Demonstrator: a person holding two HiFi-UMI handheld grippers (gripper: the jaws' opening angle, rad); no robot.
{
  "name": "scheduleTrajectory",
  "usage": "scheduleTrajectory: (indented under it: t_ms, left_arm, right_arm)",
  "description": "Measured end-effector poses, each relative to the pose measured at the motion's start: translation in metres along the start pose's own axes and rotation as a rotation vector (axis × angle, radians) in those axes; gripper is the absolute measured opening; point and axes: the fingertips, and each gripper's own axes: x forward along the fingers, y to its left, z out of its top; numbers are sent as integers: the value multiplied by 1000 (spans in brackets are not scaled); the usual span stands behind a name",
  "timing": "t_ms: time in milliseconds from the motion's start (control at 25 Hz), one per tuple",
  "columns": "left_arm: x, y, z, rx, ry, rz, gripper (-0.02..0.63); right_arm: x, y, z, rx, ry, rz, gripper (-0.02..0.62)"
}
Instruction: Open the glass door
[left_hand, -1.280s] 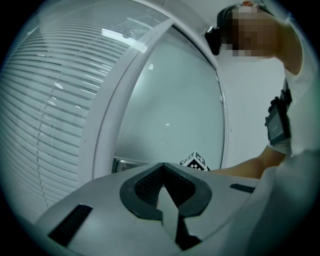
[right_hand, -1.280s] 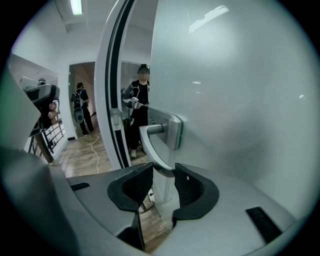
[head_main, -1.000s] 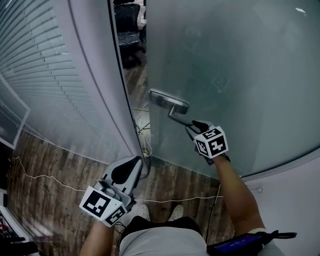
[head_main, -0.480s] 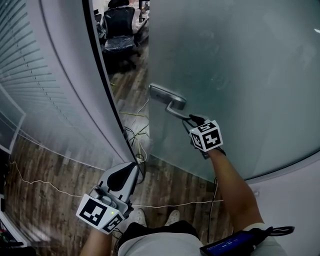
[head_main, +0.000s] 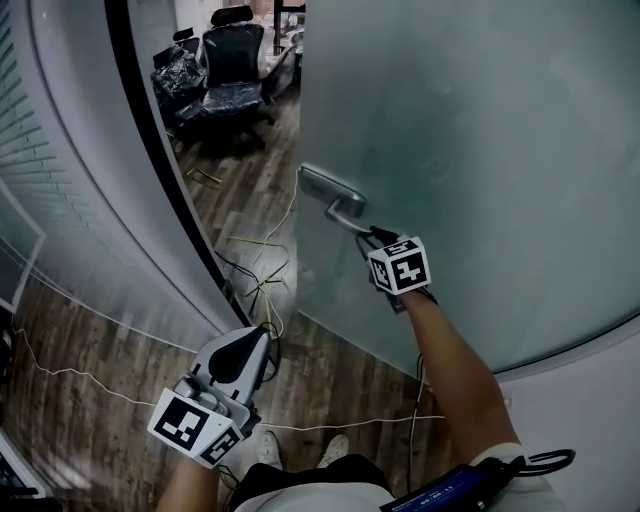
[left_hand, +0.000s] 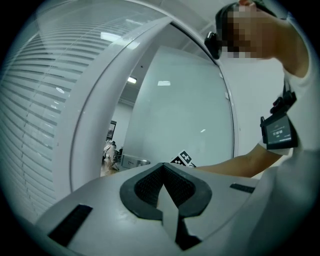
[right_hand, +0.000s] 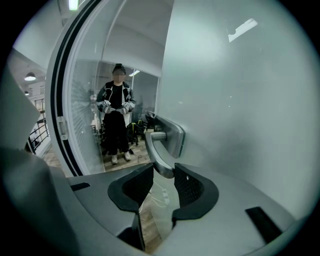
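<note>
The frosted glass door (head_main: 480, 150) stands partly open, with a wide gap at its left edge. Its metal lever handle (head_main: 335, 195) sits on a plate near that edge. My right gripper (head_main: 368, 236) is shut on the lever's free end; in the right gripper view the lever handle (right_hand: 165, 145) runs down between the two black pads of my right gripper (right_hand: 164, 179). My left gripper (head_main: 250, 345) hangs low by the door frame, shut and holding nothing. In the left gripper view the pads of my left gripper (left_hand: 164, 172) meet, and the glass door (left_hand: 175, 115) fills the space behind.
A dark door frame (head_main: 150, 150) and a glass wall with blinds (head_main: 40, 200) stand at the left. Beyond the gap are plastic-wrapped office chairs (head_main: 230, 60) and loose cables (head_main: 250, 260) on the wood floor. A person (right_hand: 117, 115) shows standing past the opening.
The door has swung further open and the gap at its left edge has widened, bringing the chairs into view. My right gripper went with the handle. My left gripper shifted slightly.
</note>
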Motion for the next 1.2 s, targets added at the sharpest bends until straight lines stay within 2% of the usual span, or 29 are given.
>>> scheduleTrajectory:
  t_ms: [320,480,720,960,1200]
  left_arm:
    - [44,5,-1,18,-5,9,0]
    - [62,2,-8,18,-3,11,0]
    - [73,-2,-7,20,-7,-1,0]
    - [69,-8,3,34,-22,-27,0]
    - [53,-10,16,59,-43,-79,0]
  right_arm:
    - [15,-33,2,30,-3,13,132]
    - [24,-55,3,34,-10,-12,131]
    - [2,-71,12,74,-70,-38,132]
    - [-51,-53,31,77,-168,-45,123]
    - [-131,-2,50,23,-290,-89,37]
